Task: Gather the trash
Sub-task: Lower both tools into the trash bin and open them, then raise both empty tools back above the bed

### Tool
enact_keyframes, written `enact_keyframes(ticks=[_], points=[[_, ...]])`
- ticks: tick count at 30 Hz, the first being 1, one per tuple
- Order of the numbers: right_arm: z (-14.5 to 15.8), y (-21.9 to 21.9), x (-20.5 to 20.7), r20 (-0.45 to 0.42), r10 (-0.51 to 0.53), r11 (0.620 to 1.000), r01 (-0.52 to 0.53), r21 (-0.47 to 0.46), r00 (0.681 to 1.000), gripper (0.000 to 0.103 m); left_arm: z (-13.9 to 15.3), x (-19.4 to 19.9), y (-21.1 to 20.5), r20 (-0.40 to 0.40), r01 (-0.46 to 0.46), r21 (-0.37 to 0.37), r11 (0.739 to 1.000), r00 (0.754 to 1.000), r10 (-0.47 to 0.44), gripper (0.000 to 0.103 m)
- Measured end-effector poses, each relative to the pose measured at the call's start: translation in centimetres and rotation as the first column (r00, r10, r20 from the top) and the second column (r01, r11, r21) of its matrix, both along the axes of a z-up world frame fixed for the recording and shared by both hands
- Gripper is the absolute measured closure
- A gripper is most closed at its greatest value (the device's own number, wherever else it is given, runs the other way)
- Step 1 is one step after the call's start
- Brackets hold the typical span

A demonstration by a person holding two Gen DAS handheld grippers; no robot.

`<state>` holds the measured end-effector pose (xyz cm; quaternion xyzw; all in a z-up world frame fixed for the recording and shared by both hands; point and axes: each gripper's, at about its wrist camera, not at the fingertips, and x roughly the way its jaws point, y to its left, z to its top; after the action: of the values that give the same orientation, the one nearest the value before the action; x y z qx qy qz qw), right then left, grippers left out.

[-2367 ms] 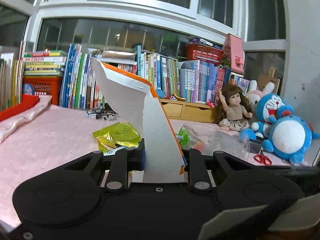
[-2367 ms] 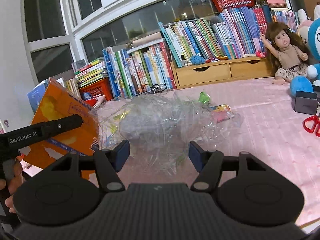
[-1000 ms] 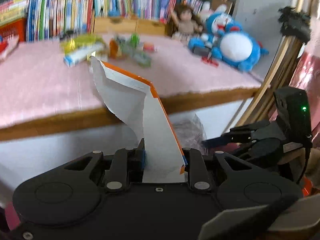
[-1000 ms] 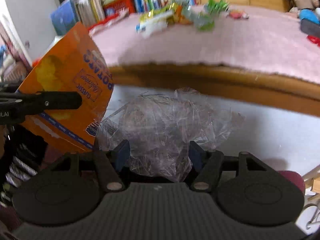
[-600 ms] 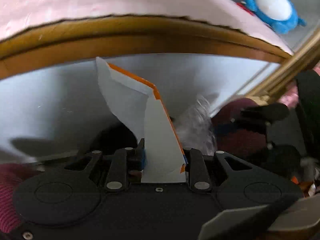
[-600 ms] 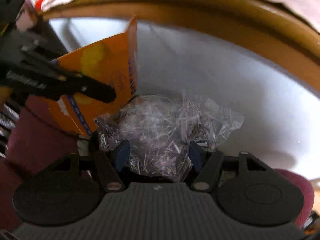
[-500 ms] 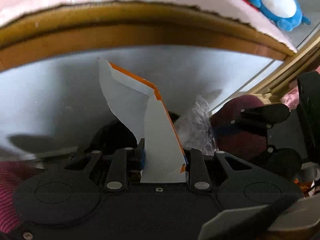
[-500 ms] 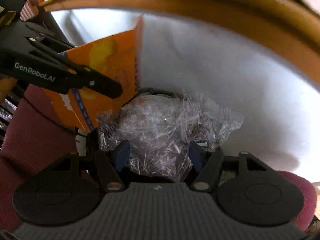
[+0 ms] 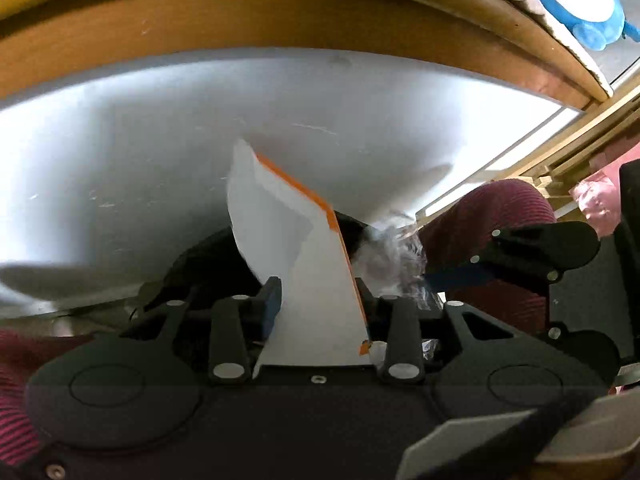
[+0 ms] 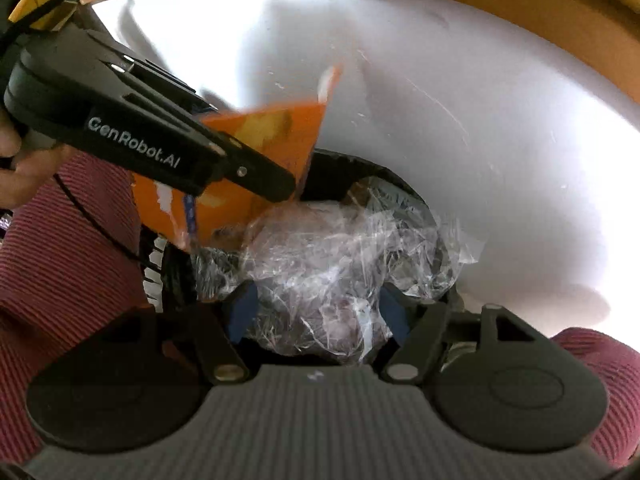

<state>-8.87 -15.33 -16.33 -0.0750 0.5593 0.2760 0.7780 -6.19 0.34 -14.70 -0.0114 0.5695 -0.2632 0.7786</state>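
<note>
Both my tongs point steeply down, left tongs (image 9: 316,304) and right tongs (image 10: 318,306) just easing their jaws apart.

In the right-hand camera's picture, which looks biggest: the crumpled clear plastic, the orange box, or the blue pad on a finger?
Largest to smallest, as they look:
1. Clear plastic, though it sits nearest the camera, which flatters it.
2. Orange box, partly hidden behind the other tool's black fingers.
3. Blue pad, clearly smallest.

Bin (image 10: 360,168) taken as landmark; it sits below the table edge (image 9: 280,4), against the panel (image 9: 120,128) under it. My left gripper (image 9: 316,304) is over the bin's left side with the carton (image 9: 304,264) between its jaws. My right gripper (image 10: 318,308) is over its right side, with the crumpled wrap (image 10: 340,256) between its jaws, just beside the carton.
</note>
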Motion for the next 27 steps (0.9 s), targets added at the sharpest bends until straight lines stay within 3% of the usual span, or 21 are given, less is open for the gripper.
enact_keyframes(ticks=[2,14,23,27], points=[[0.0,0.1,0.1,-0.003,-0.004,1.000,0.004,0.004,1.000,0.023,0.1,-0.2,-0.5,0.004,0.004,0.003,1.000,1.000,-0.004,0.063],[-0.2,-0.7,0.4,-0.015,-0.037,0.999,0.037,0.011,0.999,0.020,2.0,-0.4,-0.7,0.059,-0.009,0.051,0.999,0.998,0.006,0.047],[0.7,-1.8,0.1,0.006,-0.078,0.996,0.078,0.034,0.997,0.020,3.6,-0.9,-0.6,0.100,-0.027,0.057,0.998,0.995,0.021,0.043],[2.7,-2.4,0.3,0.059,-0.089,0.994,0.084,0.074,0.994,0.020,5.4,-1.3,0.1,0.147,-0.028,0.068,0.997,0.989,0.018,0.043]])
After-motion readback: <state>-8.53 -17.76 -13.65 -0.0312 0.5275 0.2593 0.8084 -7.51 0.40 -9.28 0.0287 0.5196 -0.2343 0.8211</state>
